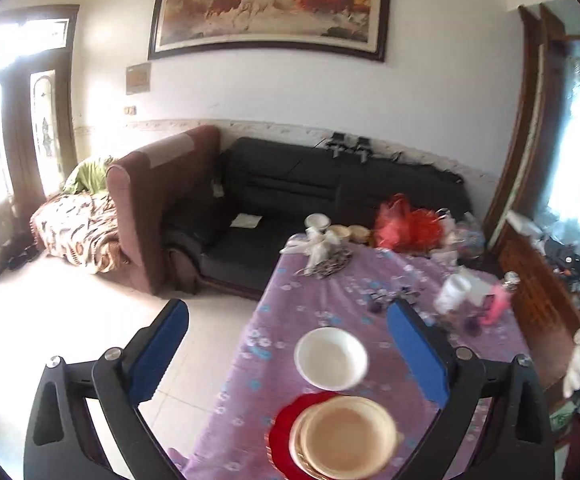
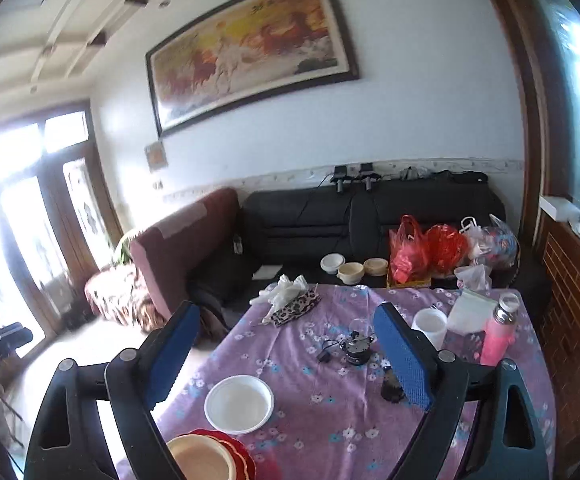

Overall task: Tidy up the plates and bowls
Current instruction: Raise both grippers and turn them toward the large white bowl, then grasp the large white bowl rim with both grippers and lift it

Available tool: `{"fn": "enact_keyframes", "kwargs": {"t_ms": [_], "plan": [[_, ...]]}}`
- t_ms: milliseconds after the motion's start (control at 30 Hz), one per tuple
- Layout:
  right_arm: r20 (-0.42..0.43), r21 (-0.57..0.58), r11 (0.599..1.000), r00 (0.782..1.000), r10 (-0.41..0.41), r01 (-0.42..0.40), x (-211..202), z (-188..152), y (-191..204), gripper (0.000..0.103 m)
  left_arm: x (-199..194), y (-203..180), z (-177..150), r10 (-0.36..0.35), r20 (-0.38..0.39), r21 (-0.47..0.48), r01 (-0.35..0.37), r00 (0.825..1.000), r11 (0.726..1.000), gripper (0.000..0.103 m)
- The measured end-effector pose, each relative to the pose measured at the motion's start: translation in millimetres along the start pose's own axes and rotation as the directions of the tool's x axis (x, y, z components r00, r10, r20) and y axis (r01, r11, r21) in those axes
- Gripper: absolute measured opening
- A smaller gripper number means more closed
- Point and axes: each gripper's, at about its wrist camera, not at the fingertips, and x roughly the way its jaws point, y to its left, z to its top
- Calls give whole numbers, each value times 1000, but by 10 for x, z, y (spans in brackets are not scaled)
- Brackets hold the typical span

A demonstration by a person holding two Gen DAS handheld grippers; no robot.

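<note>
The white bowl sits upright on my counter, on the purple flowered cloth, with a stack of tan plates on a red plate just beside it at the near edge. My left hand-held gripper hangs above them, jaws spread wide, grasping nothing. My right hand-held gripper is likewise released and empty over the counter. Farther back stand a white cup, a pink bottle and red bags, with three more bowls at the far edge before the black sofa.
</note>
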Motion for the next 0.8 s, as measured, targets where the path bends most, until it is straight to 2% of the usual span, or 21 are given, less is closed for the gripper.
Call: {"fn": "enact_keyframes", "kwargs": {"t_ms": [33,133,200,233,300,400,467,533,800], "plan": [[-36,-5,1000,999,15,-16,187,-36,35,92,136,64,2,-3,-19,-14,3,1000,1000,100],[-173,36,997,982,70,-65,909,-339,35,92,887,250,-144,-58,-128,-87,47,990,995,100],[-283,66,995,955,88,-72,1448,-655,-6,91,1465,310,-329,-77,-203,-106,56,976,993,99],[-324,78,994,941,95,-74,1668,-792,-23,86,1621,323,-409,-77,-221,-107,54,972,993,95],[-401,105,992,910,106,-69,2100,-1085,-64,82,2117,358,-595,-98,-290,-123,65,952,990,85],[-470,152,985,870,148,-85,2570,-1431,-108,82,2628,404,-861,-153,-380,-197,82,912,977,82],[-502,182,978,846,179,-99,2792,-1608,-124,83,2951,431,-1046,-181,-435,-240,80,882,968,82],[-531,185,978,827,181,-96,2979,-1746,-101,83,3204,420,-1197,-198,-472,-261,78,859,962,79],[-601,230,966,764,235,-116,3391,-2108,-106,80,3700,324,-1453,-255,-547,-291,104,797,951,76]]}}
